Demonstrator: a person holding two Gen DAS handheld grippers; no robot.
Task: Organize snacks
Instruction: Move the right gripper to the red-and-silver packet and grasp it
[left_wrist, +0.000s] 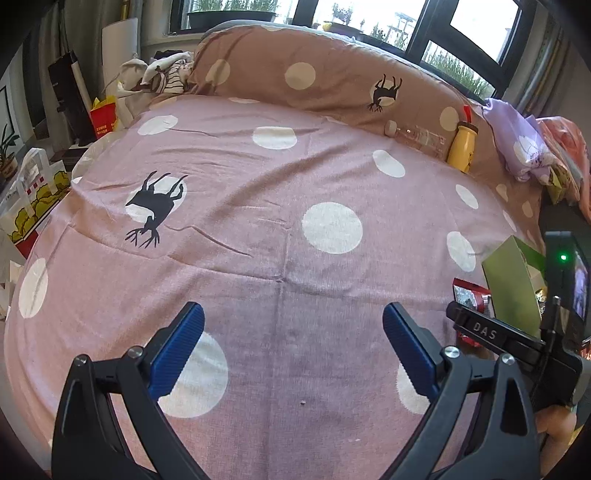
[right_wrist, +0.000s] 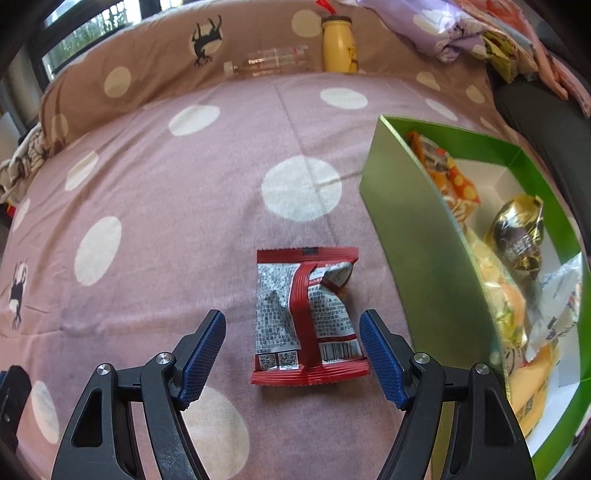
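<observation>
Left hand-held gripper (left_wrist: 293, 321) spread, bedsheet (left_wrist: 258, 184), possibly box (left_wrist: 511, 284)

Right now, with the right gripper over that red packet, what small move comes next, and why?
Probably lower the right gripper and close on the red snack packet: its jaws are open and straddle the packet, which lies alone on the bedsheet beside the green box holding other snacks.

Bed sheet (right_wrist: 166, 206): matt woven cloth, lightly creased, printed dots
Snack packet (right_wrist: 308, 317): crinkled glossy foil-plastic film, printed back, crimped ridged ends
Box (right_wrist: 417, 236): smooth card, satin green outside, plain white inside
Wrappers in box: shiny gold foil (right_wrist: 519, 229); glossy orange film (right_wrist: 456, 184)
Right gripper (right_wrist: 291, 354): matt black plastic arms, blue ribbed pads (right_wrist: 201, 356), bright metal screws
Left gripper (left_wrist: 293, 343): same finish
Bottle (right_wrist: 269, 61): clear glossy plastic
</observation>
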